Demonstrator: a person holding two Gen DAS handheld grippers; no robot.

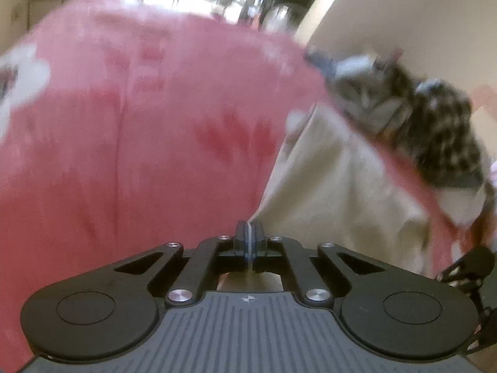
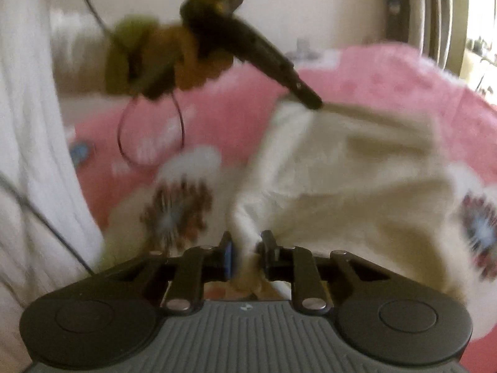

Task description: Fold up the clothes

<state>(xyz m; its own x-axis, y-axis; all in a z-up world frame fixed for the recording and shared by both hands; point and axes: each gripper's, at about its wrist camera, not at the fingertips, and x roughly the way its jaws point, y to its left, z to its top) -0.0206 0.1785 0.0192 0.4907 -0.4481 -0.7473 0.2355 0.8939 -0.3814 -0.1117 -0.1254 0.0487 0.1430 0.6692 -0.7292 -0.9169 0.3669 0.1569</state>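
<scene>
A cream garment (image 2: 357, 180) lies crumpled on a pink bedspread (image 2: 372, 77) with white flower patches. In the right wrist view, my right gripper (image 2: 247, 245) has a bunched fold of that garment squeezed between its fingers. My left gripper (image 2: 310, 101) reaches in from above, its tip pinched on the garment's far corner, which is pulled taut. In the left wrist view, the left gripper (image 1: 249, 233) has its jaws pressed together with the cream garment's (image 1: 335, 192) edge running into them. Both views are motion-blurred.
A blurred dark checkered heap (image 1: 435, 130) lies beyond the cream garment on the bedspread (image 1: 124, 155). White ribbed fabric (image 2: 34, 124) hangs close at the left of the right wrist view, with a thin cable (image 2: 149, 143) looping near it. A beige wall (image 1: 403, 15) stands behind.
</scene>
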